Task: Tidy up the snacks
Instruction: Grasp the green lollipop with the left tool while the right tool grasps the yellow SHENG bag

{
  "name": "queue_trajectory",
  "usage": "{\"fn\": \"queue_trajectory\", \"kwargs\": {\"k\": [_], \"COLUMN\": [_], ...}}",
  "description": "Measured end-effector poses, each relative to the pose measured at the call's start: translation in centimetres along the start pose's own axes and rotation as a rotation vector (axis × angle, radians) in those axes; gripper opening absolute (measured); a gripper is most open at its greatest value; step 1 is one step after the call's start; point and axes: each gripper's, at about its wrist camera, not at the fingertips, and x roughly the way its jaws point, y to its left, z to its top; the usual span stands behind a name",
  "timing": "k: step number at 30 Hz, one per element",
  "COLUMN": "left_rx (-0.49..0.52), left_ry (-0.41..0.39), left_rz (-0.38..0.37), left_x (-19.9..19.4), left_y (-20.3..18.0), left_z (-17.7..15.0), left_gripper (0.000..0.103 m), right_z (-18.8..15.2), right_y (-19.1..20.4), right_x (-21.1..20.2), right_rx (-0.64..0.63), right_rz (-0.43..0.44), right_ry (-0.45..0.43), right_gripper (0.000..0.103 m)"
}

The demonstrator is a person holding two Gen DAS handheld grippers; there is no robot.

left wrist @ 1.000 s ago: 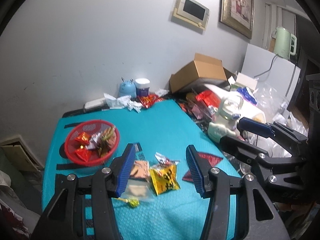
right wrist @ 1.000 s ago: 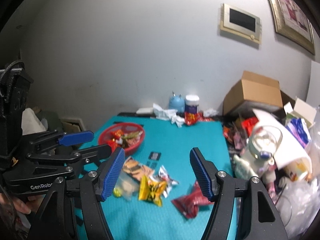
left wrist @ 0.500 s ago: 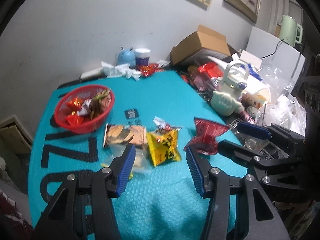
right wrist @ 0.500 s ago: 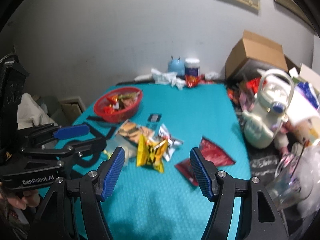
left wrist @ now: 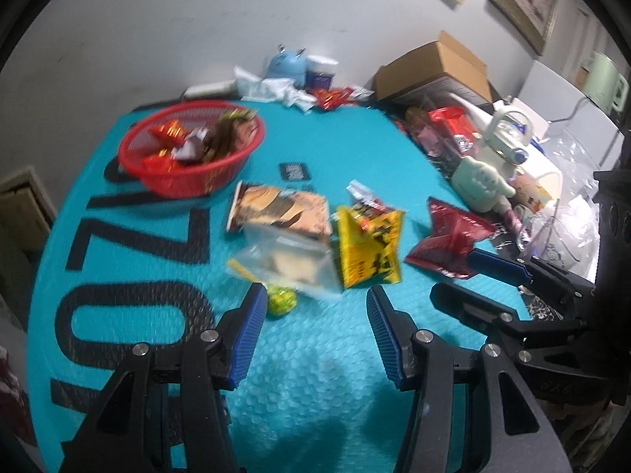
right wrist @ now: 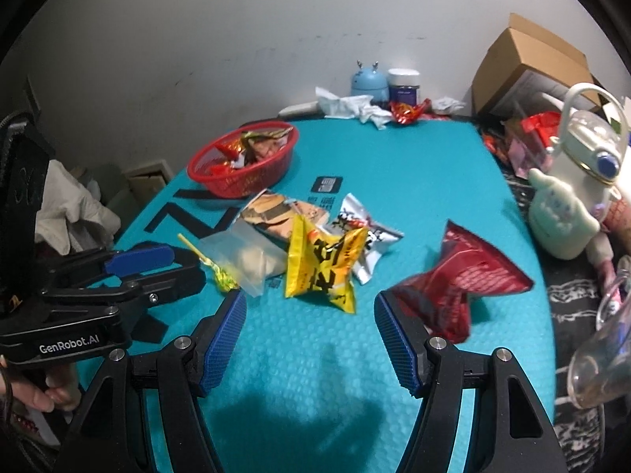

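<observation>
Snacks lie loose in the middle of the teal surface: a yellow packet, a clear bag, a red packet to the right. The red basket behind them already holds some. I judge I am in the approach step. My left tongs and right tongs both stand spread and hold nothing. Next I must pick one packet, close on its edge and carry it to the basket; thin foil may slip. Compared with one second ago, both tongs have come lower and the packets look nearer.
</observation>
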Motion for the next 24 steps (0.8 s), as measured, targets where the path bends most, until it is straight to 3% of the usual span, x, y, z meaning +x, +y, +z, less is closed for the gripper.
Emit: {"fn": "queue_trajectory", "kwargs": {"k": [9, 24], "left_rx": [-0.068, -0.039], "left_ry": [0.091, 0.079], "left_rz": [0.001, -0.012], "left_x": [3.7, 6.8], "left_y": [2.7, 3.2], "left_z": [-1.4, -0.3], "left_gripper": [0.052, 0.051], "right_z": [0.1, 0.9], "right_y": [-0.3, -2.1], "right_x": [3.6, 7.8], "right_rx": [-0.012, 0.04], "right_rz": [-0.018, 0.003], "right_ry": [0.05, 0.11], "right_gripper": [0.068, 0.068]}}
